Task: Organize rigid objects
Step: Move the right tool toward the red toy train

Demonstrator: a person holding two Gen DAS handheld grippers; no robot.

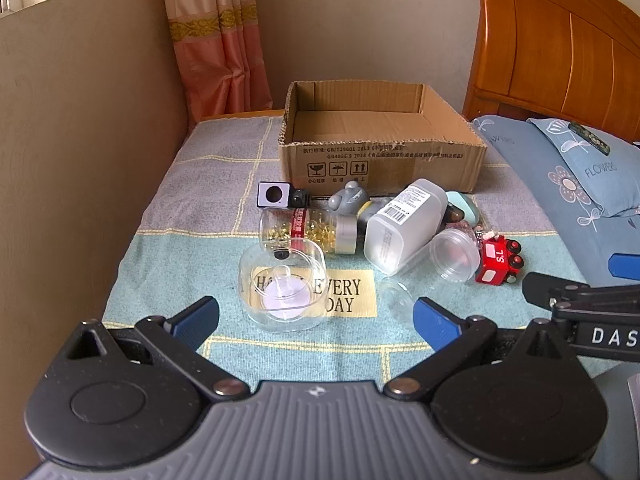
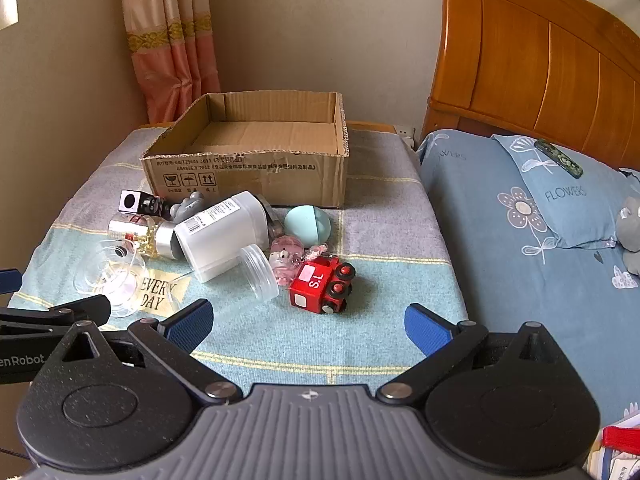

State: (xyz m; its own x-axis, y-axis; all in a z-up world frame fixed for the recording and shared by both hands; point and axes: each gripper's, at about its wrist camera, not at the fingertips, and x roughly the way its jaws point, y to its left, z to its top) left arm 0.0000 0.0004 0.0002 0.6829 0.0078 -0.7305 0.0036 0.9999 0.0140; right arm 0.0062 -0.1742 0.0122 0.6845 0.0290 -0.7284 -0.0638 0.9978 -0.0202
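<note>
Cluttered rigid objects are lying in a heap on the checked cloth [image 2: 360, 340]: a white bottle [image 2: 224, 232], a red toy train [image 2: 322, 284], a clear square jar [image 1: 280, 284]. They're sitting just near of the open cardboard box [image 2: 248, 176], with a pink curtain [image 2: 168, 40] far left and a wooden headboard [image 2: 540, 60] right. I'm holding my left gripper [image 1: 316, 320] and right gripper [image 2: 308, 322] tilted down over the near edge, both spread wide and gripping nothing.
</note>
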